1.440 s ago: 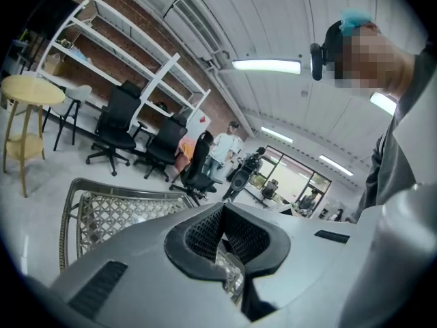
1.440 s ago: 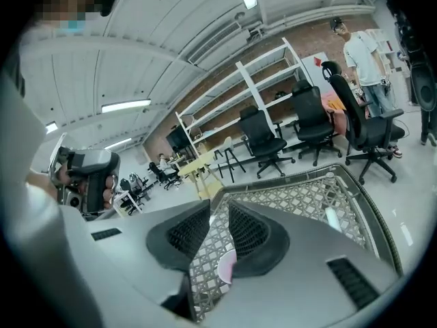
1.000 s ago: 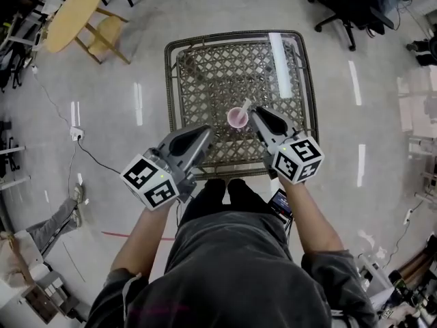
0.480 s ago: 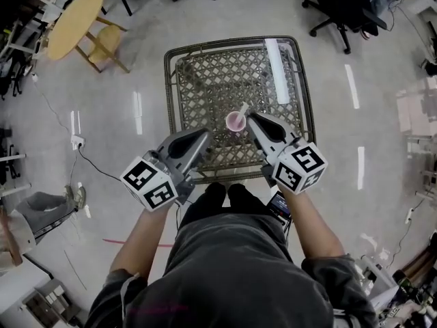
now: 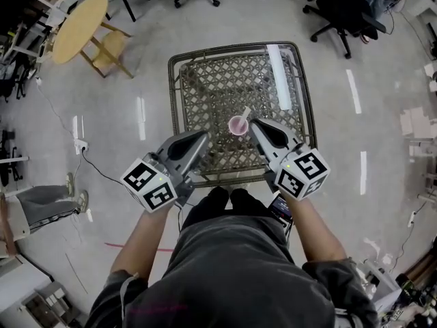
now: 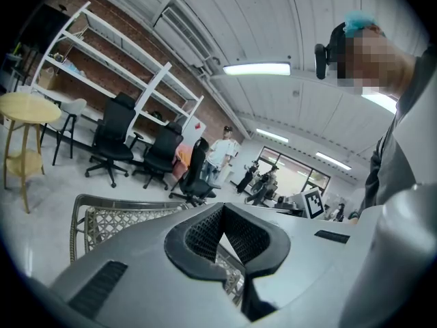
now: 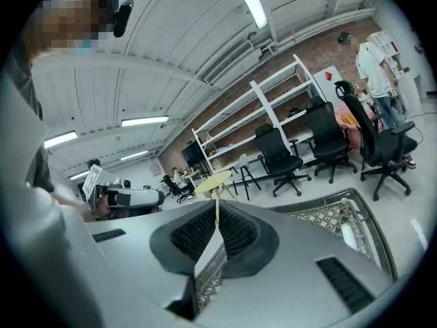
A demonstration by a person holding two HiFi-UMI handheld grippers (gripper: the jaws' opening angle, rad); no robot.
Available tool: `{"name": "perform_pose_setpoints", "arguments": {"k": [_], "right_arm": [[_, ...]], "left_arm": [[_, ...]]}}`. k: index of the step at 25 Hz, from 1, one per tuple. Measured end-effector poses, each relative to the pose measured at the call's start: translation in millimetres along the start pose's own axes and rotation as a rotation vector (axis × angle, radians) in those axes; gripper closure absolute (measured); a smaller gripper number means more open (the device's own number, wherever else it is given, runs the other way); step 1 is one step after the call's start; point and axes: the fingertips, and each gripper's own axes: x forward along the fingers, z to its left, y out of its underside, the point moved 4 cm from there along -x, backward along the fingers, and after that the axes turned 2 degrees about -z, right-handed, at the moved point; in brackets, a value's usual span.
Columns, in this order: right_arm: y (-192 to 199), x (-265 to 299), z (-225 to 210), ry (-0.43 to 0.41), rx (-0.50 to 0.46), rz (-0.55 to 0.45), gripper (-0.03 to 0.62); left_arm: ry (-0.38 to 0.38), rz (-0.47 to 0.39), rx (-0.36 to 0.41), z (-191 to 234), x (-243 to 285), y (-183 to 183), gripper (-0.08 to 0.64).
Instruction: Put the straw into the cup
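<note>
Left gripper (image 5: pixel 201 137): jaws are seen pressed together with nothing pinched; it is held left of the cup (image 5: pixel 237 125), apart from it. The cup is set on the lattice table (image 5: pixel 205 91). The straw (image 5: pixel 244 113) is stood in the cup, tilted up and right. Right gripper (image 5: pixel 254 123): jaws are closed, with a thin pale sliver noted at their seam, not identifiable; the tips are held just right of the cup.

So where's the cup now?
In the head view, the pink cup stands near the middle of the wicker table, straw in it, just left of the right claw.
</note>
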Motion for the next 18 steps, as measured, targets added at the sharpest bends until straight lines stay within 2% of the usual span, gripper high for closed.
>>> {"name": "perform_pose_setpoints", "arguments": {"k": [18], "right_arm": [[-9.2, 5.1, -2.2, -0.003, -0.013, -0.004, 0.572]], "left_arm": [[0.0, -0.006, 0.004, 4.8, 10.4, -8.6, 0.551]]}}
